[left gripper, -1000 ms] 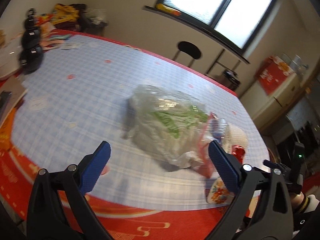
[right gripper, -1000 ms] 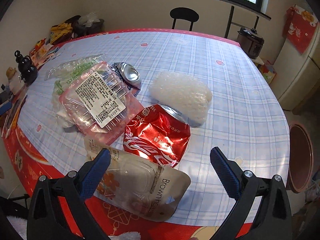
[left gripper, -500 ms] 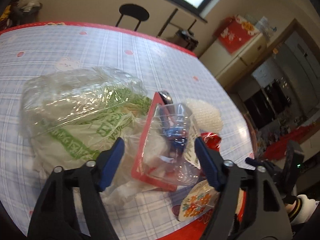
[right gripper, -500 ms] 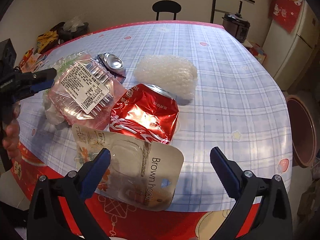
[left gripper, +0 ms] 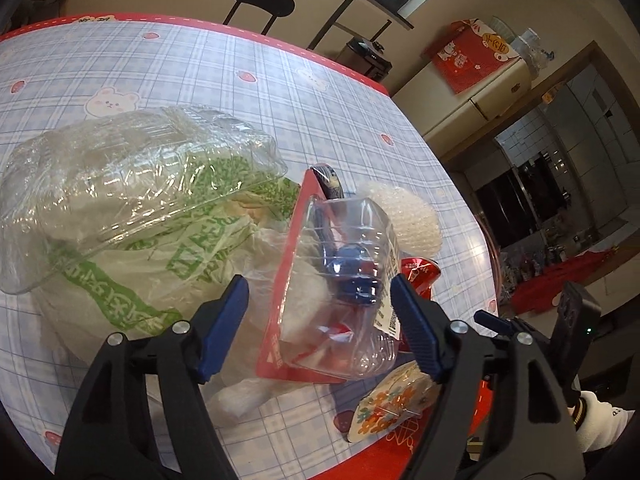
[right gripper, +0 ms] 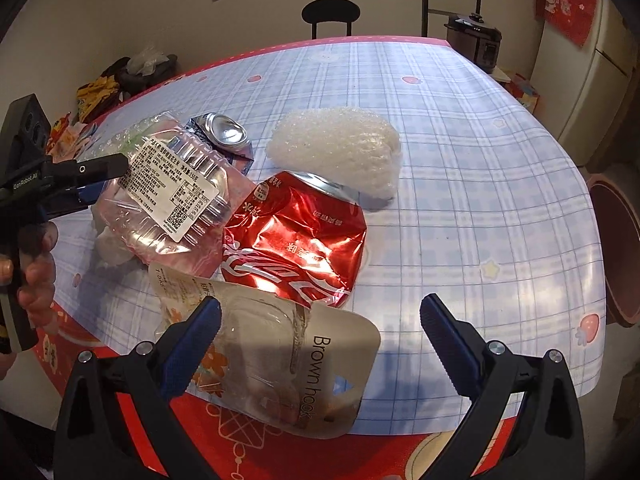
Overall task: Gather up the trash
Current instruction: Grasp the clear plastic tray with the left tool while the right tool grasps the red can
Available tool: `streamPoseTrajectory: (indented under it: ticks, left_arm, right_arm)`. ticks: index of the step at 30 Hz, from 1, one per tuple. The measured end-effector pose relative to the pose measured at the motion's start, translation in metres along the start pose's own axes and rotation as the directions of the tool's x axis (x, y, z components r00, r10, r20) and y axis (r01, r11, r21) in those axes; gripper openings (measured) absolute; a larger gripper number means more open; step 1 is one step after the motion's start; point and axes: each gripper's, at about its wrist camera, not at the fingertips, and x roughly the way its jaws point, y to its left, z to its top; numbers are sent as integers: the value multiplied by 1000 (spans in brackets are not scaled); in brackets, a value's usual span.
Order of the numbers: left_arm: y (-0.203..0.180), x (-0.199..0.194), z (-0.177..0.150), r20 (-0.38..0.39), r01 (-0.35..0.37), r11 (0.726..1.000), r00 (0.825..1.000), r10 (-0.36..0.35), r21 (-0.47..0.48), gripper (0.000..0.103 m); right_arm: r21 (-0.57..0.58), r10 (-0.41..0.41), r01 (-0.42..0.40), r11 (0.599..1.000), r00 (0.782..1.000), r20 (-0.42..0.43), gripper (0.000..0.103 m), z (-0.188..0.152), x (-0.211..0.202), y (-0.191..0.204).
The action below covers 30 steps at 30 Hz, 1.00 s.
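On the tabletop (right gripper: 460, 152) the trash sits in a cluster toward the near left. The hook package (right gripper: 280, 364) lies nearest, overhanging the near edge, between the fingers of the right hand-held gripper (right gripper: 320, 328). Just behind it lies the crushed can (right gripper: 296, 240), touching the package's far edge. Left of the can rests the plastic tray (right gripper: 168, 196), lying on a plastic bag (left gripper: 132, 240). Behind the tray sits a second can (right gripper: 224, 136). The foam net (right gripper: 340, 148) lies behind the crushed can, to the right of the second can. The left hand-held gripper (left gripper: 320, 320) brackets the tray from the left. A chair (right gripper: 330, 16) stands beyond the far edge.
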Motion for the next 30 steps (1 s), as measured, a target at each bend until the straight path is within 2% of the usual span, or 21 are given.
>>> streamPoseTrajectory:
  ticks: [7, 16, 18, 23, 30]
  left_arm:
    - [-8, 14, 3, -37, 5, 1000, 999, -5, 1, 76]
    - [-22, 37, 6, -86, -30, 999, 996, 32, 33, 75]
    - [-25, 37, 6, -86, -34, 998, 996, 38, 52, 60]
    - [-24, 25, 1, -76, 17, 999, 997, -15, 28, 50]
    - [-18, -8, -6, -13, 51, 999, 999, -52, -17, 49]
  right_arm:
    - [-17, 27, -27, 999, 999, -27, 98, 2, 11, 7]
    - [-34, 42, -43, 998, 998, -37, 98, 6, 16, 11]
    - [-34, 43, -45, 998, 998, -35, 98, 7, 15, 8]
    - [-29, 64, -64, 997, 998, -28, 98, 11, 11, 8]
    - [-12, 104, -104, 995, 994, -21, 98, 22, 10, 13]
